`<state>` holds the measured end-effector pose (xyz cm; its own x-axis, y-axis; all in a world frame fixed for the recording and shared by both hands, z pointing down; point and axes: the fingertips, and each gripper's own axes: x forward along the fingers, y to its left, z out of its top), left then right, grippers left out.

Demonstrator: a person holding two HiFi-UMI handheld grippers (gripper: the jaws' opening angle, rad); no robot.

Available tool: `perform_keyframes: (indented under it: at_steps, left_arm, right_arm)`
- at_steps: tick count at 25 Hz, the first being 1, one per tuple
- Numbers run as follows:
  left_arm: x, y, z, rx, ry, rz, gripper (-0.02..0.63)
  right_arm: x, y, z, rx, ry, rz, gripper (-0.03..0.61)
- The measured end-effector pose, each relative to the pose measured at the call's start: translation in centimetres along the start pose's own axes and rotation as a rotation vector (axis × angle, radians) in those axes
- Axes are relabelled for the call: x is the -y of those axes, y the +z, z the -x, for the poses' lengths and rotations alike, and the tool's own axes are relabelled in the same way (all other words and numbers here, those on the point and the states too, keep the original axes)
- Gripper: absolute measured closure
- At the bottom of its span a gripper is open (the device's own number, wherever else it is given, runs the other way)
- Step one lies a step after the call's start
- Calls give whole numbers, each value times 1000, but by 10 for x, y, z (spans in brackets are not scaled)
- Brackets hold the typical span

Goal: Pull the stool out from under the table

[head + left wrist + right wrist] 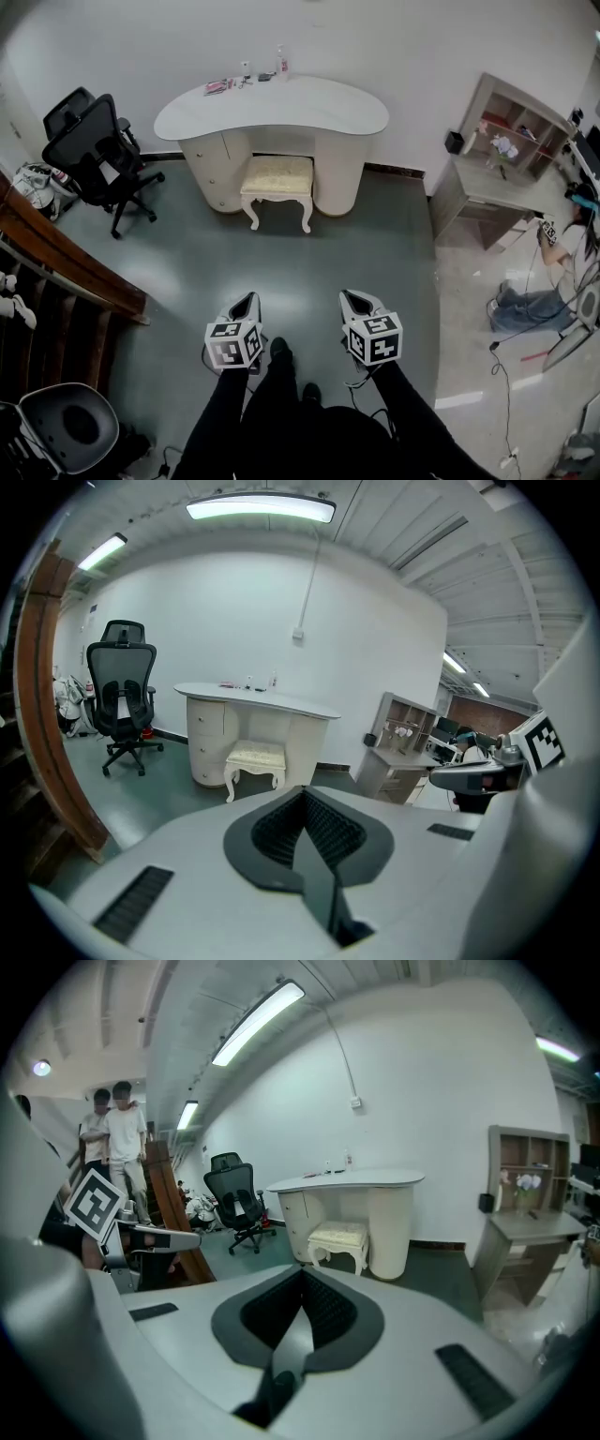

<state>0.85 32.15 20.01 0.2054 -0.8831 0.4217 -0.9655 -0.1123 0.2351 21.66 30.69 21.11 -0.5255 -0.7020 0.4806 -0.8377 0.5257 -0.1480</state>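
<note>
Closest to the person's dark-trousered legs, the left gripper [247, 300] and the right gripper [354, 298] are held side by side above the grey-green floor [300, 253], both pointing forward. The left gripper view shows its jaws pressed together with nothing between them [303, 794]. The right gripper view shows the same: its jaws are closed tight and empty [303, 1275]. Both grippers are well apart from the furniture ahead.

Across the open floor stands the stool [277, 178]. It is small and cream-white, with a square padded seat in pale, faintly patterned fabric and four short legs that curve outward at the feet. It sits upright in the knee space of the table [272, 105], between a drawer pedestal on the left and a rounded pedestal on the right. Its back is tucked beneath the tabletop and its seat shows in front of the top's edge. Both gripper views show it there too [256, 755] [339, 1235], low beneath the white curved tabletop [253, 697] [347, 1181].

A few small items [244, 80] lie at the back of the table by the white wall; they are too small to tell apart. A black office chair [94, 150] stands to the table's left, and a grey shelf unit [497, 159] to its right.
</note>
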Motion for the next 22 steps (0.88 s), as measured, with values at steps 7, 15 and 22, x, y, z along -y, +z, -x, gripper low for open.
perform_keyframes:
  at_steps: [7, 15, 22]
  left_arm:
    - [-21, 21, -34, -12, 11, -2, 606]
    - [-65, 52, -103, -25, -10, -11, 606]
    - [-121, 82, -170, -54, -22, 12, 606]
  right_arm:
    - [10, 22, -39, -13, 3, 8, 575]
    - [18, 61, -117, -15, -4, 33, 575]
    - [24, 98, -199, -23, -44, 24, 575]
